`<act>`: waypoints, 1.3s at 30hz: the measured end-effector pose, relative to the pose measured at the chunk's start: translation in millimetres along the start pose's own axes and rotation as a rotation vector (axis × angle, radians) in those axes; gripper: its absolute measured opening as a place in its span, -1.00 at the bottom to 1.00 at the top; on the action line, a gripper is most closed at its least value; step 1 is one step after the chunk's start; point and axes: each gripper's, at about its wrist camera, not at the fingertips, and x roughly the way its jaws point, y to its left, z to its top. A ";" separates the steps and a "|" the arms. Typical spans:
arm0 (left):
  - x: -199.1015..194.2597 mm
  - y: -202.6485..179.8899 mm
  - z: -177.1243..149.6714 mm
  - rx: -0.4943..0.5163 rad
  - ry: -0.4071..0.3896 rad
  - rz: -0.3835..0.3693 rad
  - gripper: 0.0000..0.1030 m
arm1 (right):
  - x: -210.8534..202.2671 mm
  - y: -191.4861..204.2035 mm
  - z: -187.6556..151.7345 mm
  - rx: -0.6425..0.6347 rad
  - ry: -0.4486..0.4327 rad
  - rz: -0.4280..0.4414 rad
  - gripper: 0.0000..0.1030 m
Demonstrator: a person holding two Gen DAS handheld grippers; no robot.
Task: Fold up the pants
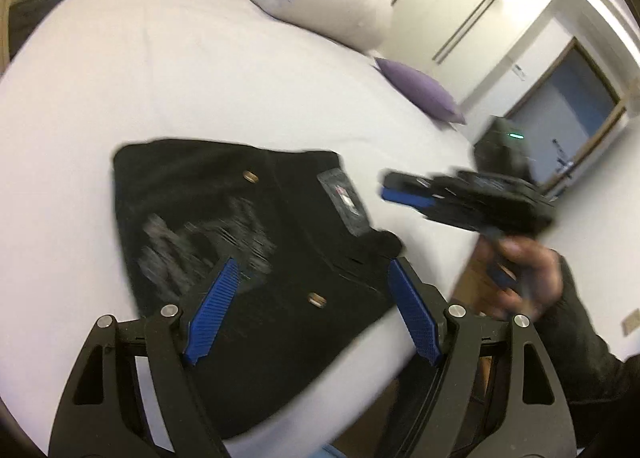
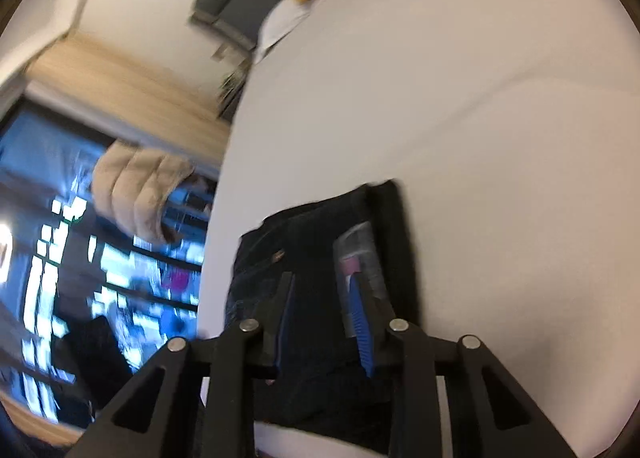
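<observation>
While the white bed fills most of both views, the black pants lie folded into a compact rectangle near its edge, label patch facing up. Above them, the left gripper hovers with fingers spread, grasping nothing. Beside the pants, the right gripper is likewise released and empty.
</observation>
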 end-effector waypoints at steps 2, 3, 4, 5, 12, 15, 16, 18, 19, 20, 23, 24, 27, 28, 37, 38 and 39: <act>10.0 10.4 2.7 0.007 0.018 0.036 0.49 | 11.8 12.7 -9.7 -0.052 0.054 -0.042 -0.42; 10.1 18.1 1.0 0.016 0.029 0.050 0.49 | 19.2 14.5 -16.8 -0.069 0.086 -0.071 -0.42; 16.2 20.1 0.6 0.034 0.047 0.071 0.49 | 26.5 13.1 -23.9 -0.075 0.119 -0.101 -0.42; 24.0 22.6 2.7 0.057 0.064 0.099 0.49 | 34.1 8.0 -32.2 -0.071 0.152 -0.139 -0.46; 67.3 45.3 33.7 0.116 0.109 0.217 0.49 | 23.6 -27.1 -44.8 0.027 0.123 -0.129 -1.00; 97.1 58.5 37.0 0.128 0.196 0.265 0.48 | 24.7 -21.6 -46.3 -0.011 0.123 -0.166 -1.00; 106.5 58.2 33.8 0.152 0.219 0.298 0.48 | 25.6 -17.4 -46.7 -0.033 0.122 -0.186 -1.00; 106.2 53.6 23.1 0.200 0.219 0.341 0.49 | 27.7 -14.6 -48.8 -0.053 0.119 -0.205 -1.00; 110.0 50.8 19.7 0.219 0.226 0.359 0.49 | 27.4 -14.6 -48.7 -0.052 0.118 -0.204 -1.00; 110.5 50.1 18.2 0.222 0.226 0.366 0.48 | 27.7 -14.7 -48.6 -0.048 0.117 -0.200 -1.00; 113.9 52.6 16.5 0.218 0.225 0.370 0.48 | 28.4 -16.0 -47.3 -0.045 0.117 -0.195 -1.00; 113.9 53.4 16.5 0.219 0.227 0.369 0.48 | 31.8 -10.4 -48.2 -0.047 0.117 -0.200 -1.00; 107.7 56.2 14.1 0.229 0.232 0.369 0.48 | 35.6 -8.2 -47.9 -0.057 0.114 -0.214 -1.00; 106.6 57.5 13.2 0.231 0.233 0.369 0.48 | 36.3 -7.6 -47.9 -0.058 0.113 -0.216 -1.00; 118.4 43.1 -1.3 0.242 0.232 0.377 0.48 | 35.5 -7.1 -50.2 -0.060 0.102 -0.228 -1.00; 116.6 41.2 -4.5 0.247 0.230 0.381 0.48 | 34.9 -7.4 -50.8 -0.060 0.100 -0.228 -1.00; 116.0 38.9 -8.1 0.253 0.228 0.384 0.48 | 34.9 -7.1 -51.1 -0.060 0.098 -0.228 -1.00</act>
